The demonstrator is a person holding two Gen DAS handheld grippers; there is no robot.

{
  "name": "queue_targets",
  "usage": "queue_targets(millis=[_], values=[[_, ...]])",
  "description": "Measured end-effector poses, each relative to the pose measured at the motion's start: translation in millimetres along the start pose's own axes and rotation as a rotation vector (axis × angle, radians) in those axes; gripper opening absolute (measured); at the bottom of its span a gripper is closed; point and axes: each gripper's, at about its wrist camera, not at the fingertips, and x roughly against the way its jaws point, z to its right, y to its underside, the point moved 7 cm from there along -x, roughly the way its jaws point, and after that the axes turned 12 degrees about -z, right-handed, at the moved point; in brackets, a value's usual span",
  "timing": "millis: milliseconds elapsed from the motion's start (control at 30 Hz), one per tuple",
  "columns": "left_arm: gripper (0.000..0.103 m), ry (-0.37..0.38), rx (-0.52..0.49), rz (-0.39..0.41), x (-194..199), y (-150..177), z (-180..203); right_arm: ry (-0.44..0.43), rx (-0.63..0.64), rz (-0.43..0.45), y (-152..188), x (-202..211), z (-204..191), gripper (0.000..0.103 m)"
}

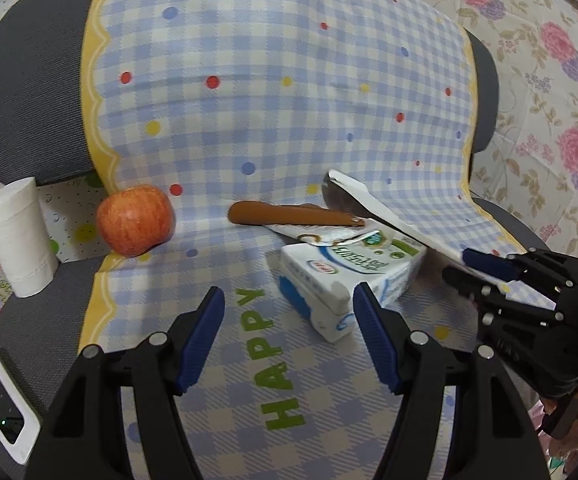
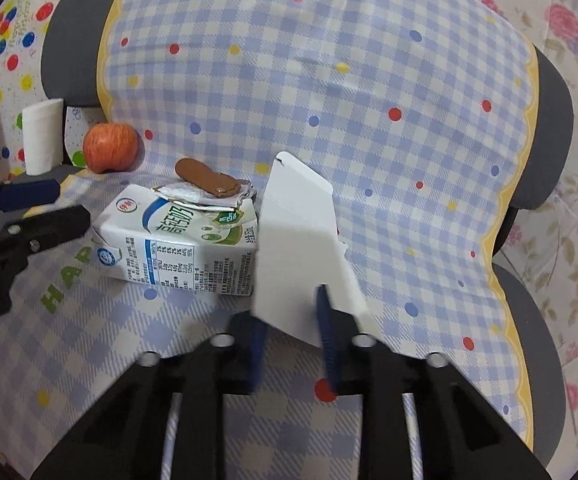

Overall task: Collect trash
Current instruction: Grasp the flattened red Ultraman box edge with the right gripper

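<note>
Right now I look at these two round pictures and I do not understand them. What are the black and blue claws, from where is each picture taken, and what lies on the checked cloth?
The claws are two hand-held grippers; a person carries one in each hand, and a wide-angle camera on each looks along its fingers.

One picture is from the left gripper. It is open and empty, pointing at a crushed milk carton.

The other is from the right gripper, which pinches a white cardboard piece.

On the checked cloth also lie an apple and a brown flat pouch on torn foil. A paper roll stands left of the cloth.
</note>
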Motion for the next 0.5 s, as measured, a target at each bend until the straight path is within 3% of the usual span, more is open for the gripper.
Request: queue_targets(millis=[100, 267, 400, 500], values=[[0.065, 0.014, -0.022, -0.007, -5, 0, 8, 0.008, -0.047, 0.049, 3, 16, 10, 0.001], [0.054, 0.053, -0.069, -0.043, -21, 3, 23, -0.043, -0.189, 0.112, 13, 47, 40, 0.001], [0.035, 0.075, -0.089, -0.074, -29, 2, 32, -0.09, -0.27, 0.128, 25, 62, 57, 0.001], [0.032, 0.118, -0.124, -0.075, -25, 7, 48, -0.117, -0.31, 0.133, 34, 70, 65, 0.001]])
